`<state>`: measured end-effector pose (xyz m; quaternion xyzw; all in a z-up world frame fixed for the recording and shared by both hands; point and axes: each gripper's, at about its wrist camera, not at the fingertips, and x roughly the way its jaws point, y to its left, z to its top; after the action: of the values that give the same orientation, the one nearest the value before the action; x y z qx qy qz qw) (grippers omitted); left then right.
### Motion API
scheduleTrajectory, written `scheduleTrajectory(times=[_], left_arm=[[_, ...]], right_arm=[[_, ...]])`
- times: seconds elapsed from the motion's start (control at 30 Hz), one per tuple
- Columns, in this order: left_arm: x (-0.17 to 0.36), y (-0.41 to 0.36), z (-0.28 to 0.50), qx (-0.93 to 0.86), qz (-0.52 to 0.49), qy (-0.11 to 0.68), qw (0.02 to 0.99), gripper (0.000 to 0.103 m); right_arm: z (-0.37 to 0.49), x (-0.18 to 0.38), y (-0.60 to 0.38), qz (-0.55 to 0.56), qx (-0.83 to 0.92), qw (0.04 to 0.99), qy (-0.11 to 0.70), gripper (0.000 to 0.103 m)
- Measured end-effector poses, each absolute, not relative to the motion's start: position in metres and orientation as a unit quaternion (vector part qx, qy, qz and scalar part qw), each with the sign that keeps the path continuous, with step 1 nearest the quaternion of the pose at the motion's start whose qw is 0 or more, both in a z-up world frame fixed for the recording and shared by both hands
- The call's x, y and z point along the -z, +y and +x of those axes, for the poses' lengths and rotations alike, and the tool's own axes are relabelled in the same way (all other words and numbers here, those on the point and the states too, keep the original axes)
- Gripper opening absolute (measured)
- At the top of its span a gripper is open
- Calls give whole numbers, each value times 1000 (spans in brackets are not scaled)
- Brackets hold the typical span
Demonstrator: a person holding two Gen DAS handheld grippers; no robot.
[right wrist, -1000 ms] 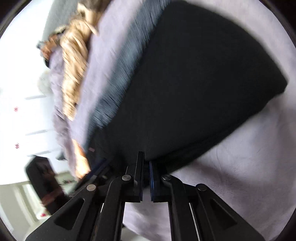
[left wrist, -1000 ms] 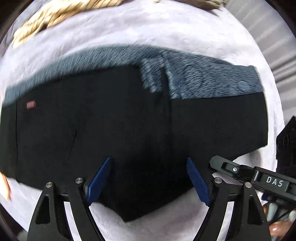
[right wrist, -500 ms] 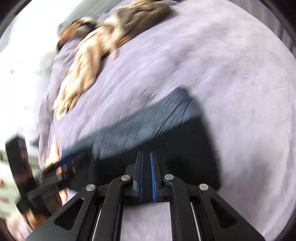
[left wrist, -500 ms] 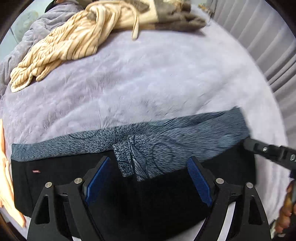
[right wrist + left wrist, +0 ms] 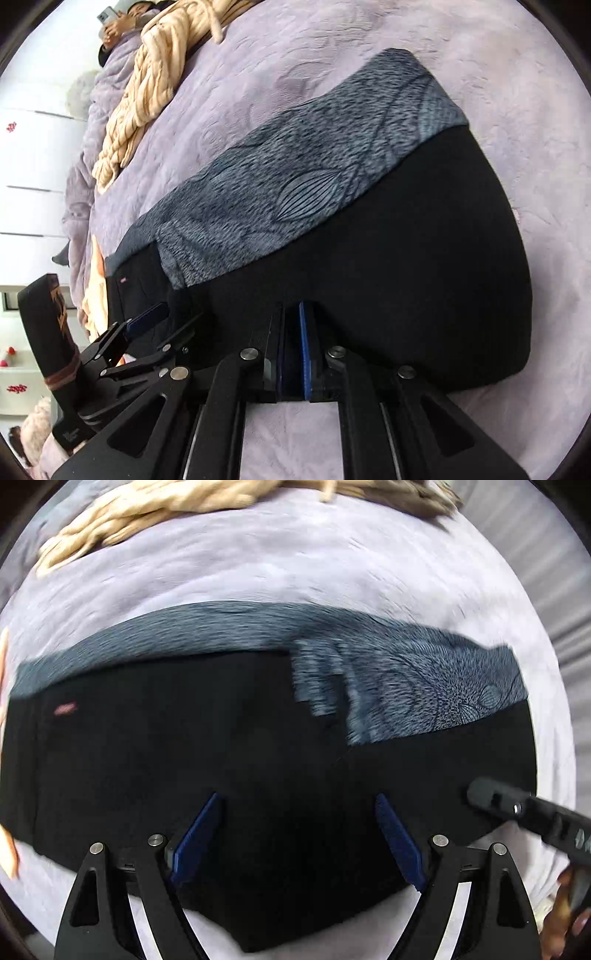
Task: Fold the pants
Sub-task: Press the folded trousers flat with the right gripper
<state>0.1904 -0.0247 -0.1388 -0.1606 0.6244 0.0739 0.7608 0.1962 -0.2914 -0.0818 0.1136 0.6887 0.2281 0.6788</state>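
Observation:
Black pants (image 5: 221, 757) lie folded flat on a lilac bedspread (image 5: 295, 561), with a grey-blue patterned band (image 5: 424, 686) along their far edge. My left gripper (image 5: 297, 798) hovers over the black cloth with its blue pads wide apart and nothing pinched between them. The right gripper's tip (image 5: 480, 794) reaches in over the pants' right end. In the right wrist view the pants (image 5: 406, 277) and band (image 5: 314, 166) fill the middle. My right gripper (image 5: 291, 306) is shut over their near edge, and I see nothing held. The left gripper (image 5: 166, 325) shows at lower left.
A cream striped garment (image 5: 166, 506) lies bunched at the bed's far side (image 5: 147, 96). A peach cloth (image 5: 7, 842) sits past the pants' left end. A person holding a phone (image 5: 122, 22) is beyond the bed, near white cabinets (image 5: 29, 166). Grey curtains (image 5: 565, 590) hang on the right.
Half a second ago the left view looked further up the bed; now it is back over the pants. The right gripper has rolled and stays shut, now over the pants' near edge.

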Motion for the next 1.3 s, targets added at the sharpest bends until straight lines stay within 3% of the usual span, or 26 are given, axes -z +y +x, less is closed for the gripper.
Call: scheduleTrajectory(times=[0.07,0.27,0.37,0.43,0.47,0.5,0.57,0.6,0.67,0.77,0.93,1.03,1.07,1.1,1.17,1.27,1.3], left_arm=[[129,-13,176,-91,-143,620,766,86],[125,19,138,-122,-118,634,755,86],[131,35,122,-136,-130,641,744,86],[133,42,114,-140,-142,640,742,86],[134,44,111,-142,-145,640,741,86],[135,47,108,-143,-148,642,739,86],[136,54,97,-145,-153,644,736,86],[134,57,94,-146,-155,642,736,86],[128,61,89,-146,-159,636,741,86],[125,69,83,-145,-160,635,742,86],[124,84,81,-155,-161,643,733,86],[123,88,73,-157,-149,639,738,86],[121,89,66,-157,-147,639,739,86],[121,90,64,-157,-149,639,738,86],[119,84,68,-154,-155,639,737,86],[121,66,82,-149,-153,641,737,86],[120,65,82,-147,-152,641,738,86]], right_arm=[[192,68,-266,93,-256,680,680,11],[159,62,-206,21,-296,681,670,40],[144,66,-178,-46,-285,686,668,44],[132,55,-164,-107,-284,700,647,55],[125,50,-155,-146,-284,708,630,66],[118,47,-146,-197,-278,716,609,70],[108,52,-129,-292,-257,725,568,68],[107,59,-124,-320,-251,724,557,50],[119,68,-128,-257,-261,708,604,9],[126,62,-129,-198,-263,706,627,0],[89,76,-102,-245,-290,689,617,0],[102,58,-114,-187,-266,717,616,2],[110,51,-115,-198,-249,733,602,10],[119,44,-116,-218,-234,747,583,29],[137,36,-114,-253,-206,766,554,56],[154,52,-104,-278,-180,756,565,56],[159,64,-100,-293,-164,749,571,51]])
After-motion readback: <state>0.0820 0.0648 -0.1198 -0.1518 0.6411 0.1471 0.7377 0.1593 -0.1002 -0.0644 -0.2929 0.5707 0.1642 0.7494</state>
